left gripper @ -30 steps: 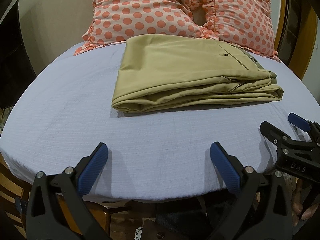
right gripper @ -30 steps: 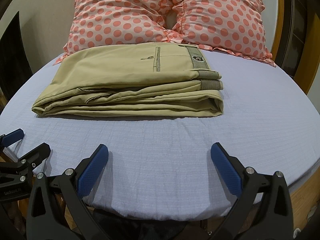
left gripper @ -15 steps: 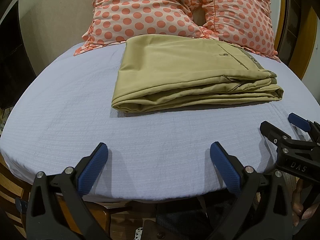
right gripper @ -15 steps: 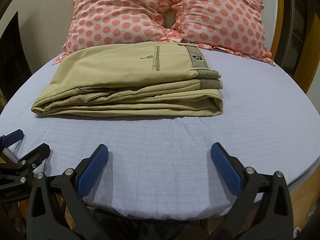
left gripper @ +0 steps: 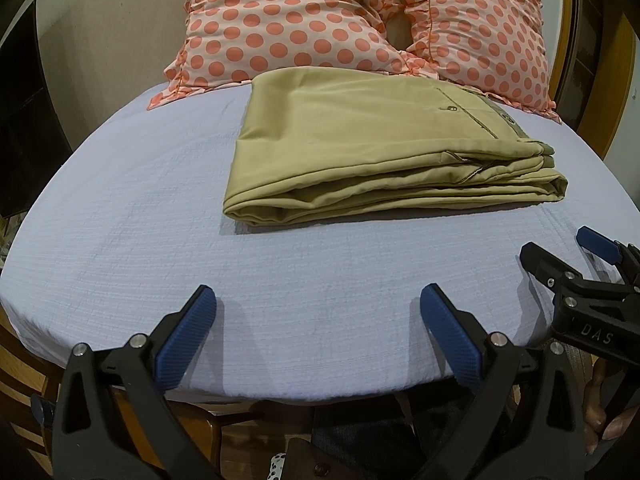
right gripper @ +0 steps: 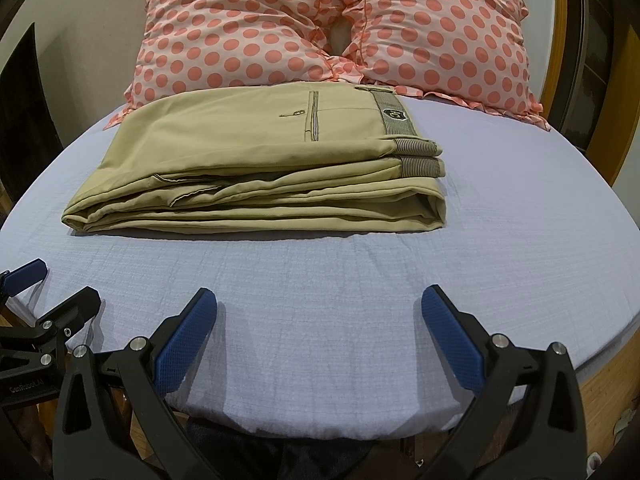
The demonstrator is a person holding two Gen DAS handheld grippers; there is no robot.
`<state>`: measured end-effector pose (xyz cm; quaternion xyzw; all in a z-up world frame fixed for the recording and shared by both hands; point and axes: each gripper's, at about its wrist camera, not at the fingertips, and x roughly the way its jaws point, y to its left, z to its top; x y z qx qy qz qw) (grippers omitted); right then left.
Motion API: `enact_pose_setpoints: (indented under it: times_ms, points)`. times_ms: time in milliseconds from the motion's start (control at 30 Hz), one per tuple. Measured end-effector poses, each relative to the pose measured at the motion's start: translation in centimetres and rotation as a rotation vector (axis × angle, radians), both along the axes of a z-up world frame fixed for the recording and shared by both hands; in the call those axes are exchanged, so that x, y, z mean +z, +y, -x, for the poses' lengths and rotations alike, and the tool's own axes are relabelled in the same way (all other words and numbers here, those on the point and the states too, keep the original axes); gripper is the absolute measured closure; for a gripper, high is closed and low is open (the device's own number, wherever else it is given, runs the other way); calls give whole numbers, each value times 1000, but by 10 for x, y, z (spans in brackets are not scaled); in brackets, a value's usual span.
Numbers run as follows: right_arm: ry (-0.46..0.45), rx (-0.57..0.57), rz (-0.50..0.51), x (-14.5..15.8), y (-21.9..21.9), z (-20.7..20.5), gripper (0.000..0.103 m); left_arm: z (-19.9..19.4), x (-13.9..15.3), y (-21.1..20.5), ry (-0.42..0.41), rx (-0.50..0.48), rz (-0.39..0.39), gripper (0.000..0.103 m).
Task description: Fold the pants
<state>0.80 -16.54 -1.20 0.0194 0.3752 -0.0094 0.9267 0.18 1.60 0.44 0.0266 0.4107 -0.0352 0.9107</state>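
The khaki pants (left gripper: 372,148) lie folded in a flat stack of several layers on the light blue bed sheet (left gripper: 120,208), just in front of the pillows. They also show in the right wrist view (right gripper: 260,168), with the striped waistband at the right end. My left gripper (left gripper: 318,304) is open and empty, low over the near edge of the bed, well short of the pants. My right gripper (right gripper: 320,304) is open and empty too, beside the left one. Each gripper shows at the edge of the other's view.
Two pink pillows with coral dots (left gripper: 304,24) (right gripper: 436,28) stand against the headboard behind the pants. The sheet (right gripper: 520,220) stretches bare around the stack. A wooden bed frame (right gripper: 608,364) shows at the lower right, a dark panel (left gripper: 20,120) at the left.
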Motion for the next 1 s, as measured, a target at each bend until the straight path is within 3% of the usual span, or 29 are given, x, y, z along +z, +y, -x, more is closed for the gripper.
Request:
enact_pose_setpoints:
  times_ms: [467,1000]
  points:
    - [6,-4,-2,-1,-2,0,1,-6,1,3,53,3,-2,2]
    - [8,6,-2,-1,-6,-1,1,-6,2,4,58,0,-3,2]
